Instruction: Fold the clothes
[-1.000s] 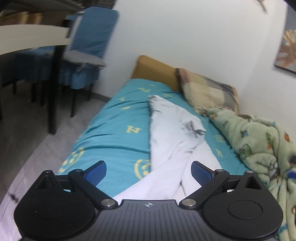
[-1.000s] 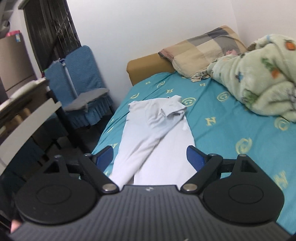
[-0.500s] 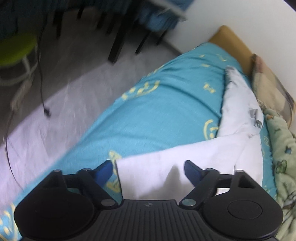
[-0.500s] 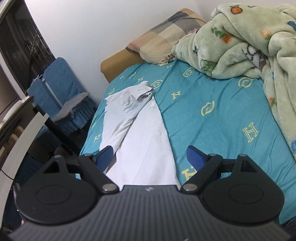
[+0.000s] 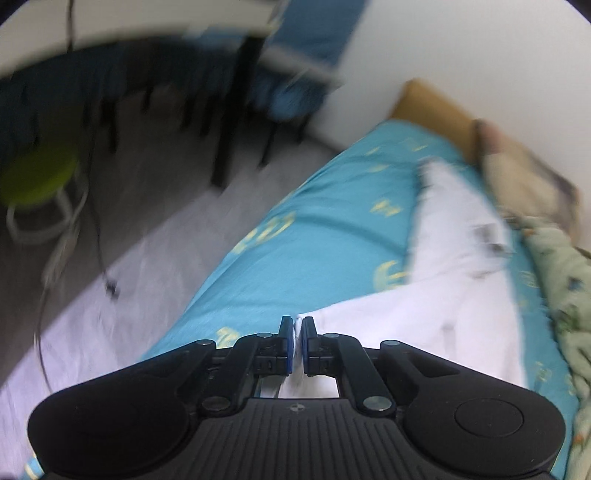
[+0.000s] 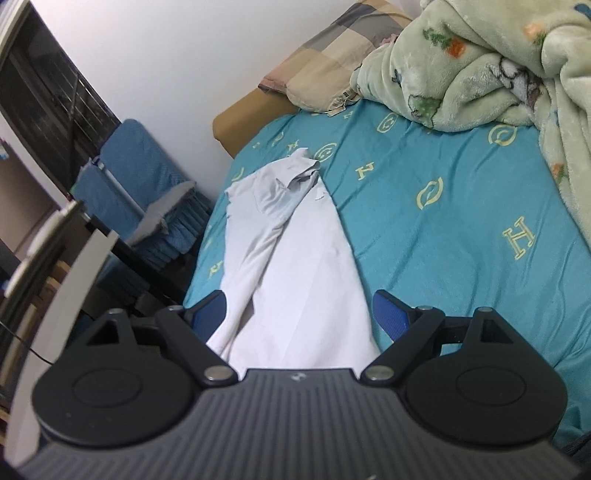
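A white long-sleeved shirt (image 6: 295,258) lies lengthwise on the teal bedsheet (image 6: 443,206), its sides folded inward and its collar at the far end. It also shows in the left wrist view (image 5: 443,295), blurred. My left gripper (image 5: 298,325) is shut on the near hem corner of the shirt, white cloth pinched between its blue pads. My right gripper (image 6: 299,310) is open and empty, held above the shirt's near end with the cloth between and below its fingers.
A green fleece blanket (image 6: 498,66) is heaped on the bed's right side, with a checked pillow (image 6: 325,74) at the head. Blue covered chairs (image 6: 147,192) and a table (image 5: 129,29) stand left of the bed. A green stool (image 5: 37,177) and cables lie on the floor.
My left gripper has closed on the shirt's near hem corner; it was open half a second ago. My right gripper stays open and has shifted slightly closer over the shirt.
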`<state>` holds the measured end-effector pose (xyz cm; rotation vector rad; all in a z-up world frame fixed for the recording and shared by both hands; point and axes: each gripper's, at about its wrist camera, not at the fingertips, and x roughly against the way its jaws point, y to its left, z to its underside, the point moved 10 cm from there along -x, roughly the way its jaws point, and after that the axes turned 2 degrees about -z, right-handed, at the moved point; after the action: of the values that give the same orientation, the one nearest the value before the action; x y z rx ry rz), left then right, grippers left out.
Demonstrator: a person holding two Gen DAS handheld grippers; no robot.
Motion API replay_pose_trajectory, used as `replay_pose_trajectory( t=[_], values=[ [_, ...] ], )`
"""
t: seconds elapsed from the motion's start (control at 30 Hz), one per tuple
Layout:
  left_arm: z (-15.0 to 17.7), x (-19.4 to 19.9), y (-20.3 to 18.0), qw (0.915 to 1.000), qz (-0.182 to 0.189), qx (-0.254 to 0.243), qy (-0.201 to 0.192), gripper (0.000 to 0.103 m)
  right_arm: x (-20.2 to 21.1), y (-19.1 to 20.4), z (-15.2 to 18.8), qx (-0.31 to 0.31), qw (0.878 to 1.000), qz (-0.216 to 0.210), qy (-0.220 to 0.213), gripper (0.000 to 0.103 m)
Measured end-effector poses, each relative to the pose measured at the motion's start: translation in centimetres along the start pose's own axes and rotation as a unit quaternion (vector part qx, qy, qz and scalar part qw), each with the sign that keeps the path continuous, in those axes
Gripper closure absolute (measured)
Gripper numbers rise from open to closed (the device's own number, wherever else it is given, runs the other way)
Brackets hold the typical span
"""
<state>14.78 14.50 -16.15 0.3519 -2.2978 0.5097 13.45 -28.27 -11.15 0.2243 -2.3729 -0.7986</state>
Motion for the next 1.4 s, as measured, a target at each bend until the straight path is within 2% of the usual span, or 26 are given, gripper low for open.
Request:
replay_pose_trajectory(
  t=[0.1, 0.23, 0.37, 0.47, 0.53, 0.57, 0.67, 0.73, 0.77, 0.87, 0.93, 1.03, 1.13, 1.17, 1.23, 1.3, 1.4],
  values=[
    [0.5, 5.5, -4.3, 0.9954, 0.029, -0.072, -0.056, 0.098, 0.3, -0.6, -0.5, -0.012, 1.000, -0.002, -0.004, 0.016],
    [2.9, 11.8, -10.2, 0.9805, 0.078, -0.140, -0.114, 0.098, 0.6, -1.2, -1.0, -0.023, 1.000, -0.007, -0.010, 0.016],
    [8.5, 11.7, -15.0, 0.9679, 0.111, -0.212, -0.076, 0.099, 0.8, -1.4, -1.2, -0.025, 1.000, -0.007, -0.014, 0.016],
    [12.8, 11.7, -18.5, 0.9535, 0.135, -0.265, -0.047, 0.099, 0.8, -1.6, -1.2, -0.025, 1.000, -0.004, -0.014, 0.016],
    [15.0, 9.8, -18.8, 0.9509, 0.134, -0.279, 0.002, 0.099, 0.8, -1.8, -1.2, -0.024, 1.000, -0.001, -0.013, 0.016],
    [15.6, 9.0, -18.7, 0.9517, 0.134, -0.275, 0.026, 0.098, 0.8, -1.9, -1.1, -0.024, 1.000, 0.001, -0.011, 0.016],
    [15.5, 8.6, -18.4, 0.9530, 0.166, -0.243, 0.070, 0.092, 0.4, -2.2, -0.7, -0.031, 1.000, -0.001, 0.000, 0.016],
    [14.4, 8.6, -17.7, 0.9552, 0.179, -0.221, 0.083, 0.079, 0.0, -2.5, -0.3, -0.045, 0.999, -0.009, 0.014, 0.016],
    [13.8, 8.5, -17.3, 0.9563, 0.181, -0.211, 0.089, 0.077, -0.5, -2.8, 0.1, -0.063, 0.998, -0.017, 0.028, 0.016],
    [11.6, 8.0, -15.9, 0.9586, 0.194, -0.181, 0.102, 0.061, -1.8, -3.7, 1.5, -0.115, 0.990, -0.033, 0.071, 0.016],
    [9.8, 6.9, -14.5, 0.9651, 0.182, -0.155, 0.107, 0.040, -2.4, -4.1, 2.3, -0.120, 0.988, -0.028, 0.089, 0.015],
    [7.6, 4.4, -12.4, 0.9721, 0.157, -0.129, 0.118, 0.023, -3.1, -4.3, 3.2, -0.127, 0.986, -0.025, 0.102, 0.016],
    [6.1, 1.6, -10.5, 0.9781, 0.118, -0.122, 0.120, 0.020, -4.2, -5.8, 4.4, -0.161, 0.980, 0.004, 0.118, 0.016],
    [5.8, 0.6, -9.7, 0.9805, 0.107, -0.110, 0.122, 0.019, -4.6, -6.5, 4.8, -0.172, 0.977, 0.019, 0.125, 0.021],
    [5.1, -1.3, -7.9, 0.9845, 0.085, -0.086, 0.127, 0.019, -5.3, -7.5, 5.7, -0.189, 0.971, 0.044, 0.138, 0.022],
    [5.7, -3.0, -6.5, 0.9834, 0.080, -0.044, 0.157, 0.020, -6.0, -8.0, 6.6, -0.192, 0.968, 0.063, 0.151, 0.023],
    [6.7, -4.2, -5.5, 0.9765, 0.086, -0.003, 0.197, 0.021, -7.0, -8.0, 7.9, -0.177, 0.966, 0.082, 0.171, 0.025]
  ],
)
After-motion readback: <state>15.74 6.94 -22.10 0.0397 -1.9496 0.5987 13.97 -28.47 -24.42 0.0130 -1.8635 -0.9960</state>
